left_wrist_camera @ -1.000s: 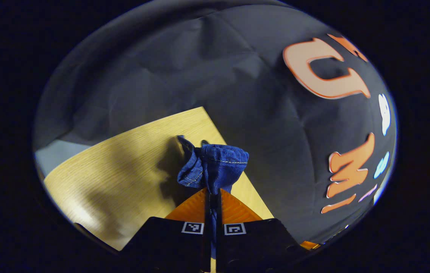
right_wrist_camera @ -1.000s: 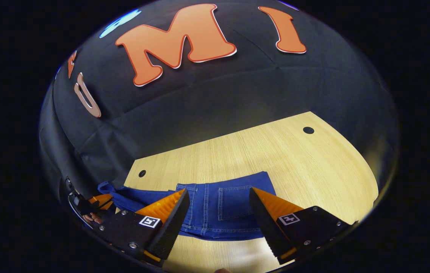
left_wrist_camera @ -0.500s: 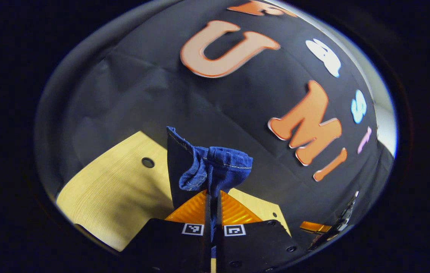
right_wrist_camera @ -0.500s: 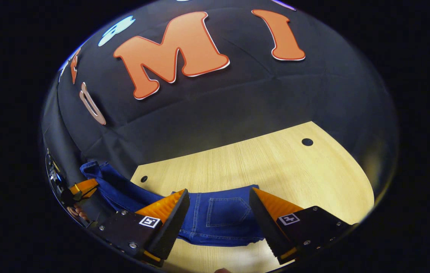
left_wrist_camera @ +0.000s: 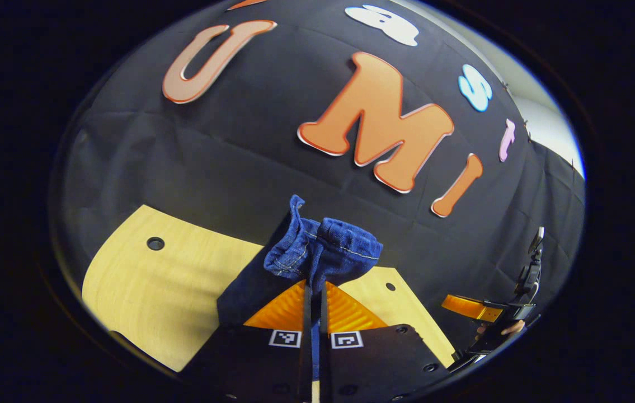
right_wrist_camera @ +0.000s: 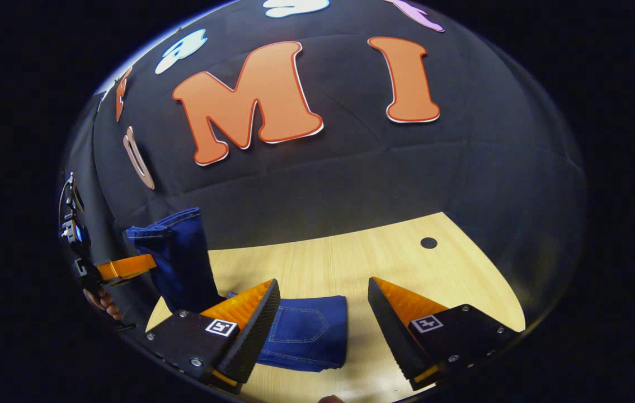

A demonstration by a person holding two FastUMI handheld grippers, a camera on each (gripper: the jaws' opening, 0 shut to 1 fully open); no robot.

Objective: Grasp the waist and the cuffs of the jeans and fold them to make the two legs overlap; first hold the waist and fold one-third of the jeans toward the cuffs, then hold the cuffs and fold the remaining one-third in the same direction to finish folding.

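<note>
While the left gripper (left_wrist_camera: 314, 288) pinches a bunched end of the blue jeans (left_wrist_camera: 321, 252) tight between both of its fingers, the denim sticks up above the tips in a crumpled knot with a stitched hem on top. A dark flap of the same cloth hangs down on the left of the fingers toward the wooden table (left_wrist_camera: 144, 291). Left of that flap the tabletop is bare and wide, with a small round hole (left_wrist_camera: 155, 243) near its far edge. A second small hole (left_wrist_camera: 390, 286) sits near the table's right corner, where the wood ends against the black wall.

In the right gripper view, the right gripper (right_wrist_camera: 323, 302) stands wide open and holds nothing — its two fingers spread apart above the table (right_wrist_camera: 407, 263). Between them lies the flat part of the jeans (right_wrist_camera: 309, 330), back pocket up, with its right edge straight and its near edge close to the table's front. From there the jeans rise up on the left in a tall strip to the left gripper (right_wrist_camera: 124, 267), which is lifted above the table's left end. A bit of the hand (right_wrist_camera: 106, 302) that holds it peeks out below. To the right of the folded denim the wood is open all the way to the curved far edge, with one round hole (right_wrist_camera: 428, 243) there.
</note>
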